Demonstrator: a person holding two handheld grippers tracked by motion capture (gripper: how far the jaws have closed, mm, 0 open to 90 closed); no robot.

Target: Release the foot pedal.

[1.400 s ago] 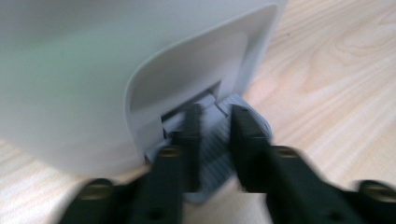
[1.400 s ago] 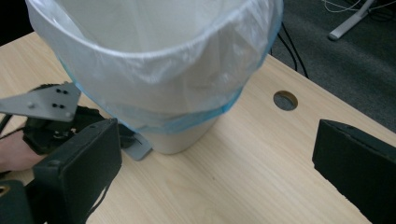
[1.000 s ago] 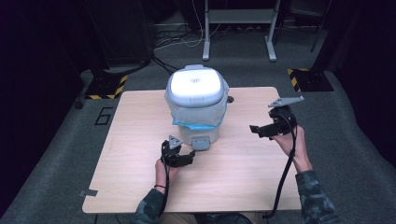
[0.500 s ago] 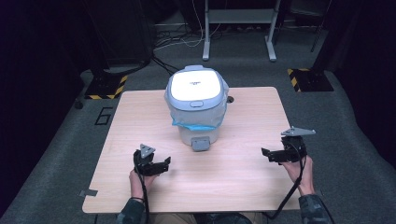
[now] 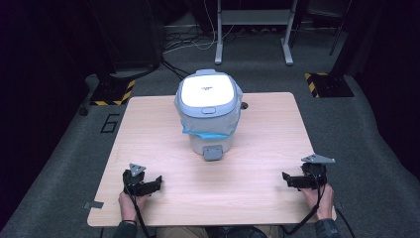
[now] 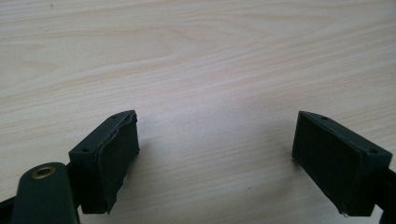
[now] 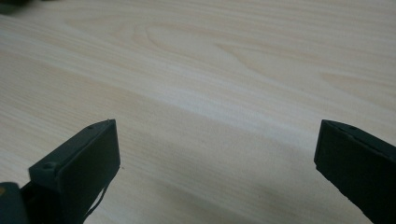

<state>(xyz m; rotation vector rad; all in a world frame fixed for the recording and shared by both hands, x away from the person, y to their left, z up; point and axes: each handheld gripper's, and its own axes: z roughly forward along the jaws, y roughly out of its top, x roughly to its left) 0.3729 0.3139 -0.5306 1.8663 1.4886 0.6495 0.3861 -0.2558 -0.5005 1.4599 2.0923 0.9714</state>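
Note:
A white pedal bin with a closed lid and a pale blue bag liner stands at the middle of the wooden table, its grey pedal facing me. My left gripper rests low at the front left, well clear of the bin. Its jaws have just been opening, and in the left gripper view they stand wide over bare wood with nothing between them. At the front right, my right gripper points toward the table's middle. The right gripper view shows its jaws open and empty.
On the grey floor behind the table stand a metal frame's legs and two black-and-yellow striped blocks. A small hole sits in the tabletop just behind the bin.
My left gripper drew back from the bin's pedal to the front left corner. My right gripper came down from beside the bin to the front right edge.

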